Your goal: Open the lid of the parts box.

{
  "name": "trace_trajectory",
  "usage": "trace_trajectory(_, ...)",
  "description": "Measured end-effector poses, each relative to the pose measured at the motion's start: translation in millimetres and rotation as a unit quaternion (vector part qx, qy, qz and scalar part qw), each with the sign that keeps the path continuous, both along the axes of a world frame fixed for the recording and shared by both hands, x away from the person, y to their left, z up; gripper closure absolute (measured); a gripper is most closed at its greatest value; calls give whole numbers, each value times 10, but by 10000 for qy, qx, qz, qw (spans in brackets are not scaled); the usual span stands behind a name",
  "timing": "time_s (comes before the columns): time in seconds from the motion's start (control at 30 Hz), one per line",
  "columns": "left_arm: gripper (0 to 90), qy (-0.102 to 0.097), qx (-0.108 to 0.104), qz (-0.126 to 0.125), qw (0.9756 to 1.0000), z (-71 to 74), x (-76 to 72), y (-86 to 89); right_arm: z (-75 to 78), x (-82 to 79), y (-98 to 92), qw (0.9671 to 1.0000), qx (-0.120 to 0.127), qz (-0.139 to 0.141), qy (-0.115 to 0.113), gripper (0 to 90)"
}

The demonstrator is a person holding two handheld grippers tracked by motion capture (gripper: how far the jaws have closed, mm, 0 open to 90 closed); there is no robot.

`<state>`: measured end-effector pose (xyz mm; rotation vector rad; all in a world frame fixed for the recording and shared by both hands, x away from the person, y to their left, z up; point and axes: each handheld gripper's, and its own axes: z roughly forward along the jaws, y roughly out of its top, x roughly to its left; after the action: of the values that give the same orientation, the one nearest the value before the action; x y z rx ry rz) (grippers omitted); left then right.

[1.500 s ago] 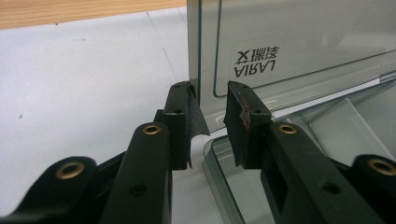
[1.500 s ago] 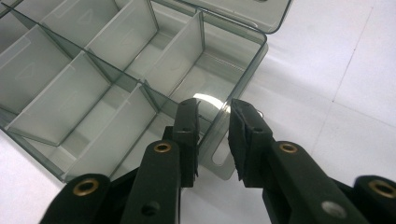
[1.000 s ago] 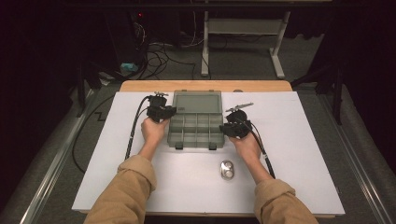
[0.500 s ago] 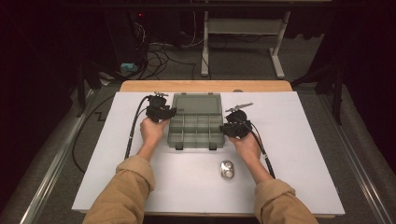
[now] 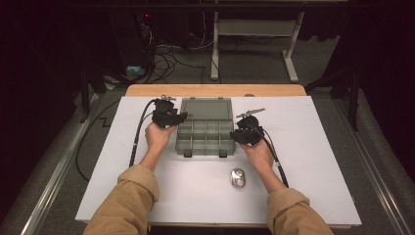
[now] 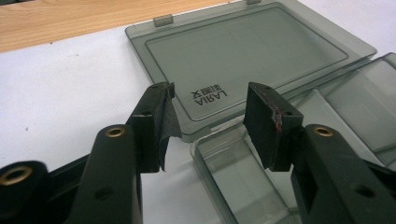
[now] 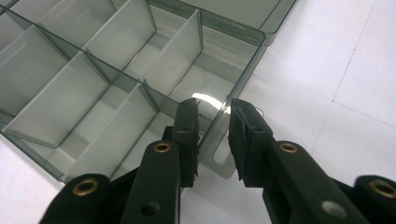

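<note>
The light, stiff, slippery organizer box (image 5: 205,132) is best held by its thin walls: the right gripper (image 7: 212,135) straddles the side wall without clearly pinching it, while the left gripper (image 6: 210,126), its jaws just opening, stands apart over the flat lid (image 6: 243,51).

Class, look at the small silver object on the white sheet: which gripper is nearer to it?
Right. The right gripper sits just beyond the silver object, at the compartment box; the left gripper is across at the box's far-left side.

The organiser box (image 5: 205,136) is smoky grey and see-through, its lid (image 6: 243,56) lettered in black; the counter (image 5: 313,147) is white with a tan wooden edge; the sleeves (image 5: 129,203) are tan; each hand-held gripper (image 5: 166,116) is black.
</note>
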<state>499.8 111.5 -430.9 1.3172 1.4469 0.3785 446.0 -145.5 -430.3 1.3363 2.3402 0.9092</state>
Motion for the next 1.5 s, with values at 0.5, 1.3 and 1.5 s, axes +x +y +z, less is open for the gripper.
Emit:
trace_trajectory(0.5,500,-249,-2,-210,9995,108,-182,11,-18,-34,16,9997,-94,55,-206,728)
trace_trajectory(1.3,468,-525,-52,-336,9980,157,-522,162,81,-245,-160,9981,297,303,-440,570)
trace_trajectory(1.5,466,-564,-44,-333,9978,127,-602,169,94,-306,-257,9976,364,293,-516,555)
